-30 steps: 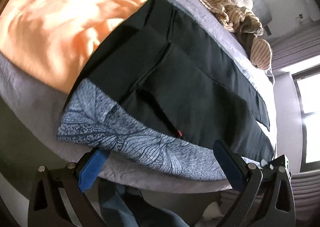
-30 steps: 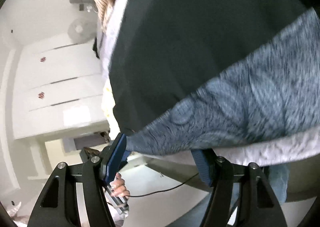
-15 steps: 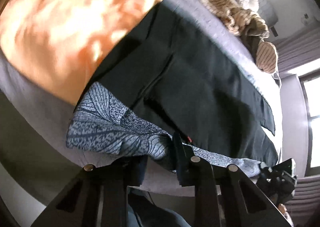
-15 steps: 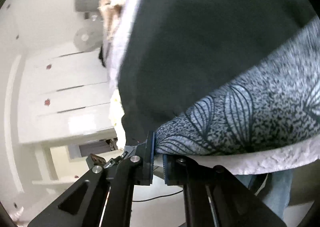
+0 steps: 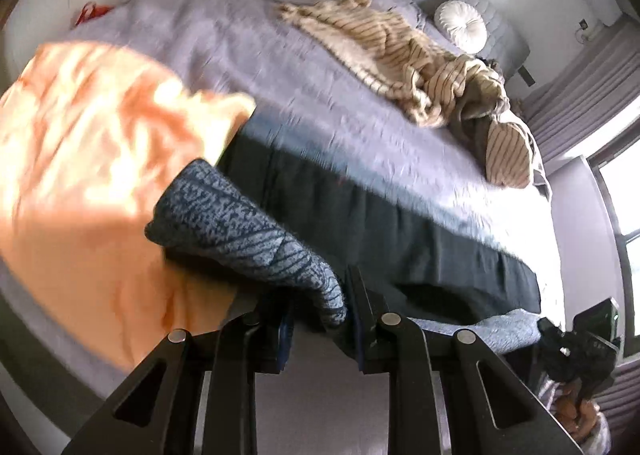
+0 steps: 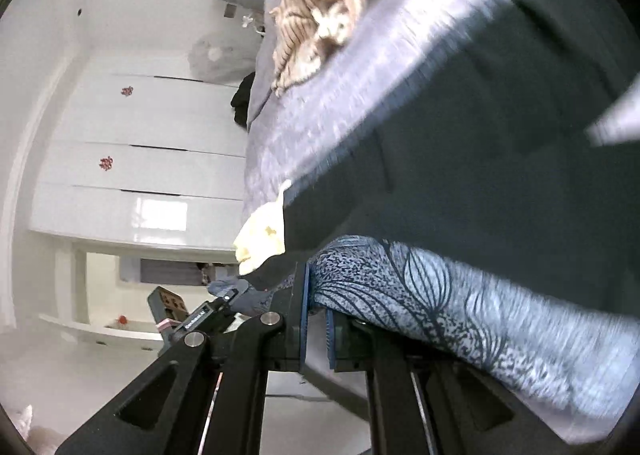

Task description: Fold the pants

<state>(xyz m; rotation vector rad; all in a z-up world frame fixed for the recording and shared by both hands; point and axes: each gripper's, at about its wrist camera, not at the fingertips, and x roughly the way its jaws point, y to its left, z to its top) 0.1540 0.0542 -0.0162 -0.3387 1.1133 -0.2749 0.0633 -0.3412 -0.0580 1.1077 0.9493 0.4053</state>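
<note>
The pants are black with a blue-grey leaf-patterned band at one end. They lie across the near part of the grey bed. My left gripper is shut on the patterned band and holds it lifted over the black cloth. My right gripper is shut on the other end of the same patterned band, also raised. The black cloth fills the right of the right wrist view.
An orange cloth lies on the bed at the left, beside the pants. A tan striped garment is bunched further back with a round white cushion. White cabinets stand beyond the bed. The window is at right.
Both grippers closed on the patterned band, then lifted it and carried it forward over the black cloth. Less of the pants' length shows flat on the bed now.
</note>
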